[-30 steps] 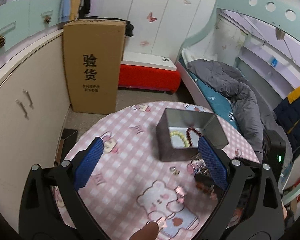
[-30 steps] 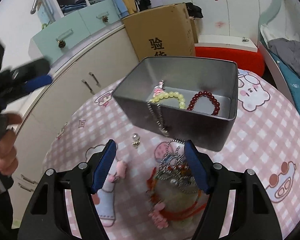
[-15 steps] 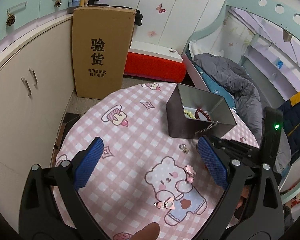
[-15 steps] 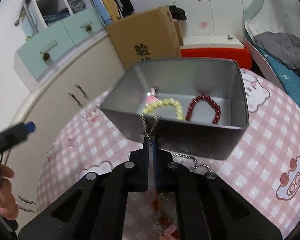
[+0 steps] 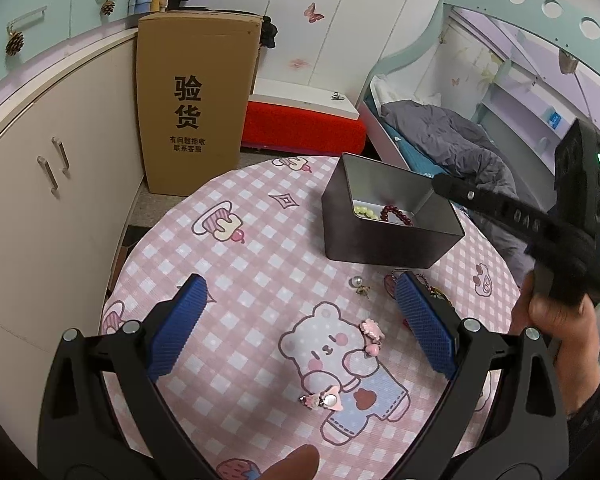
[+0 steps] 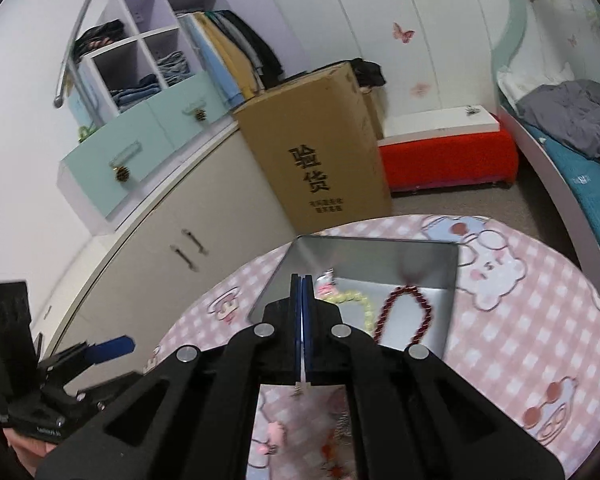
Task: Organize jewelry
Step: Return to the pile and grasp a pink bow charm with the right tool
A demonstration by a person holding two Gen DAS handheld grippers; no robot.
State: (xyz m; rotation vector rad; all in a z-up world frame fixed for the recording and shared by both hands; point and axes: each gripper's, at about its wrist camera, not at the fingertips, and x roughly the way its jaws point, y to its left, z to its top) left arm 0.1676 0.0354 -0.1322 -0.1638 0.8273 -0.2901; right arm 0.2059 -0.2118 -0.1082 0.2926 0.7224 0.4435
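Observation:
On the pink checked table (image 5: 260, 248) stands a grey tin (image 5: 380, 240) holding a yellow bead bracelet (image 6: 356, 300) and a red bead bracelet (image 6: 404, 312). My right gripper (image 6: 302, 320) is shut on a thin silver chain (image 6: 298, 390); a short piece hangs under the pads. It hovers over the near wall of the tin (image 6: 380, 242). In the left wrist view the right gripper (image 5: 439, 183) reaches over the tin from the right. My left gripper (image 5: 302, 320) stands open above the table, nothing between its pads. A pearl earring (image 5: 356, 280) and pink clips (image 5: 370, 330) lie loose.
A tall cardboard box (image 5: 192, 108) and cream cabinets (image 5: 40, 200) stand left of the table. A red bench (image 5: 300, 124) and a bed (image 5: 440, 140) are behind it. More red and chain jewelry (image 5: 434, 292) lies by the left gripper's right pad.
My right gripper closed on the silver chain hanging over the tin's wall, then rose with it. The left gripper drew back from the tin early on, staying open.

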